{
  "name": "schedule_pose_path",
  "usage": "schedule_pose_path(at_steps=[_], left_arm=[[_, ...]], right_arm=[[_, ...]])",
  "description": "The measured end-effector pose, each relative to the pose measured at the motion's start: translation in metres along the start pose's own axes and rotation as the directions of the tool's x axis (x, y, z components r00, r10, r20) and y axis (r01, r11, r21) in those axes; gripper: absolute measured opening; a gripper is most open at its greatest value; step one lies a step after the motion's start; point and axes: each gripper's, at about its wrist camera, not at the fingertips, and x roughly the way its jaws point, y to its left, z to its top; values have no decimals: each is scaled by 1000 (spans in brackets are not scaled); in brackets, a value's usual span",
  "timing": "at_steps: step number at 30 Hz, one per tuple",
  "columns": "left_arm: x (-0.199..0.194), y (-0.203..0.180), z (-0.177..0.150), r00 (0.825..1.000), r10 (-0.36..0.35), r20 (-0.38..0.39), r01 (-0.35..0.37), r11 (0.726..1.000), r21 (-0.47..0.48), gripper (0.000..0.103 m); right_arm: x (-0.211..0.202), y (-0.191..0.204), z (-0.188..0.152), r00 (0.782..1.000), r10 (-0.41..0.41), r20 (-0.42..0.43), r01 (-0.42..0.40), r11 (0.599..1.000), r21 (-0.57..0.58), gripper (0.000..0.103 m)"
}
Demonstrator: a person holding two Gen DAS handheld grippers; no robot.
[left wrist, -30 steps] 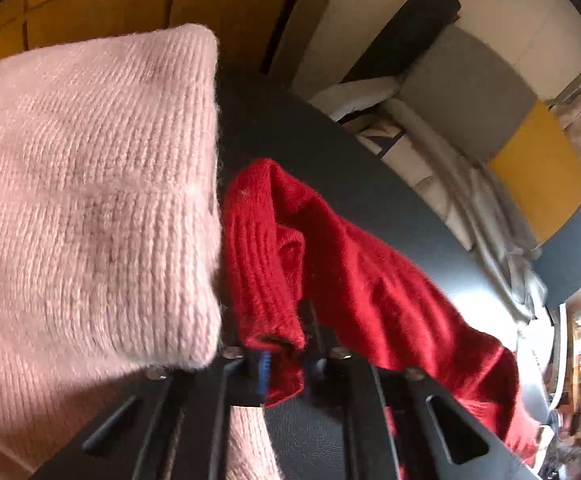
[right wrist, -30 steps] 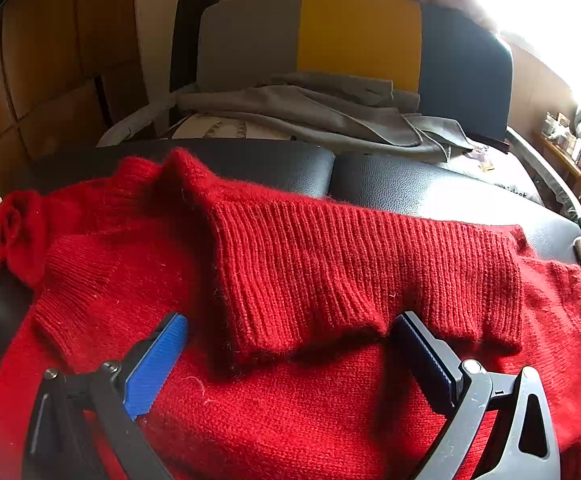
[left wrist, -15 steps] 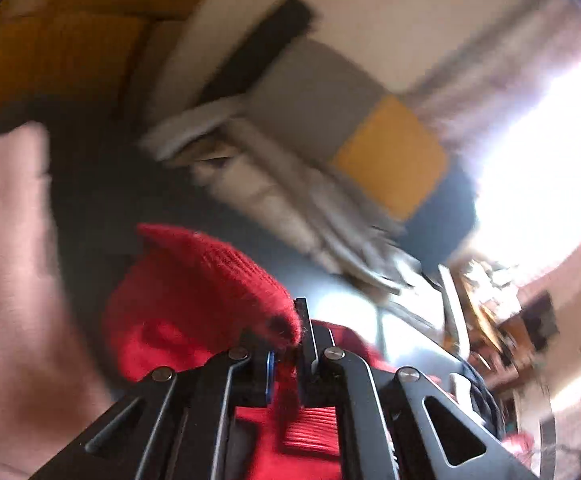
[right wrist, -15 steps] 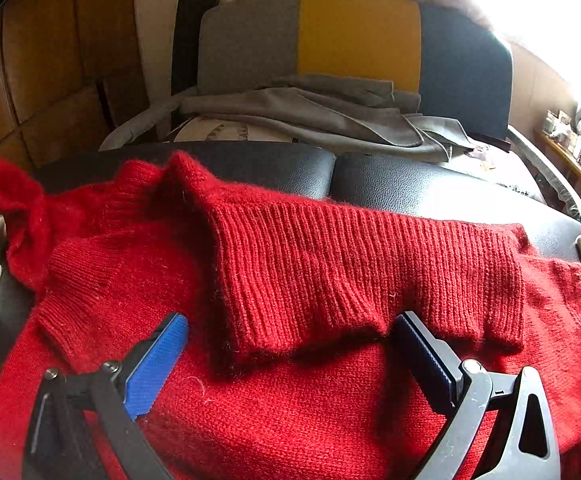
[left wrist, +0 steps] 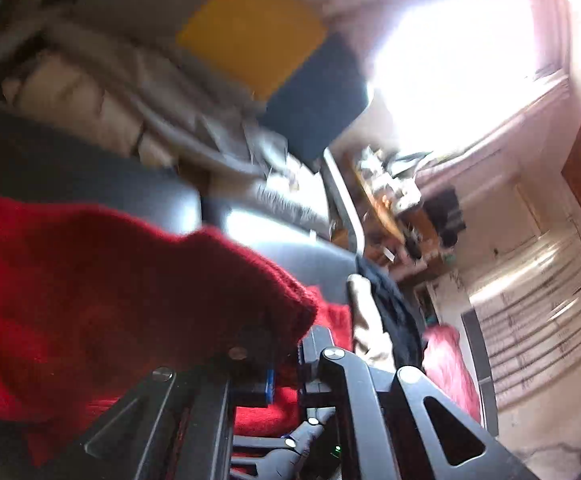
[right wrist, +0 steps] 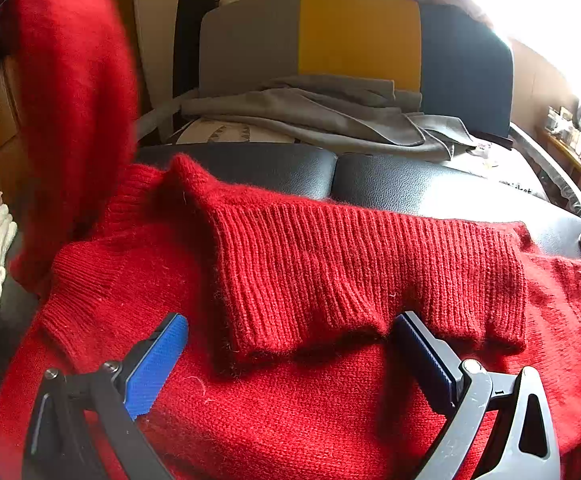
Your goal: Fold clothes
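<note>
Right wrist view: right gripper (right wrist: 290,356) stood wide over the red sweater (right wrist: 330,280); left gripper (left wrist: 286,364) pinched the sleeve (right wrist: 74,100), mid-fold; next, laying it rightward across the body.

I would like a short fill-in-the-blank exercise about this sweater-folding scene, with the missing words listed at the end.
1. The left gripper is shut on the ____ sleeve of the sweater.
2. The right gripper has its jaws ____ above the sweater.
3. The sweater lies on a ____ leather cushion.
4. The chair back behind has a ____ middle panel.

Missing words: red; open; black; yellow
</note>
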Motion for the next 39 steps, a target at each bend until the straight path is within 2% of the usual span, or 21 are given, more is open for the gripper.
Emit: schedule_pose_path(at_steps=[3,5,6,7,10,12,14,16,19,22,25,28,31,34,37,39], left_arm=[[39,13,-4,995,48,-84,-50,998,-24,21],[48,15,-5,994,60,-92,-63,998,-27,26],[44,13,-5,995,61,-83,-63,998,-17,33],[33,12,-8,997,55,-54,-56,998,-11,36],[0,19,-13,999,-26,37,28,998,-49,42],[-23,32,-22,996,9,92,-3,998,-66,44],[-44,48,-38,990,52,133,-40,995,-90,44],[-60,73,-64,987,28,158,-4,989,-149,44],[-70,99,-94,985,20,171,14,980,-198,44],[-71,111,-115,987,10,162,23,979,-202,44],[-65,109,-124,989,23,146,-1,990,-144,44],[-59,103,-129,990,19,138,-8,997,-81,45],[-50,95,-130,992,47,115,-44,999,-28,45],[-39,95,-134,995,74,70,-72,997,-20,45],[-42,95,-137,994,61,90,-59,998,-24,45],[-48,100,-139,993,14,116,-6,998,-63,45]], right_arm=[[0,-1,0,1000,4,0,-4,1000,2,103],[1,-1,1,1000,6,-2,-6,1000,1,103],[1,-1,1,1000,7,-4,-7,1000,1,103],[1,-1,1,1000,9,-6,-9,1000,1,103],[1,-4,2,1000,25,-10,-25,1000,12,103],[-2,-10,2,997,76,-7,-76,996,39,103],[-8,-21,3,984,180,-6,-179,980,92,103],[-13,-34,4,958,287,-2,-283,947,155,103],[-16,-59,9,916,401,32,-390,864,317,103],[-14,-79,18,896,436,88,-428,794,432,103],[1,-92,25,871,480,107,-458,712,533,102],[11,-90,28,858,499,122,-471,671,572,93],[18,-86,33,864,489,117,-458,671,583,80],[26,-81,36,862,497,98,-453,670,588,51],[41,-75,37,841,540,32,-451,668,592,45],[38,-73,38,833,553,33,-463,663,588,41]])
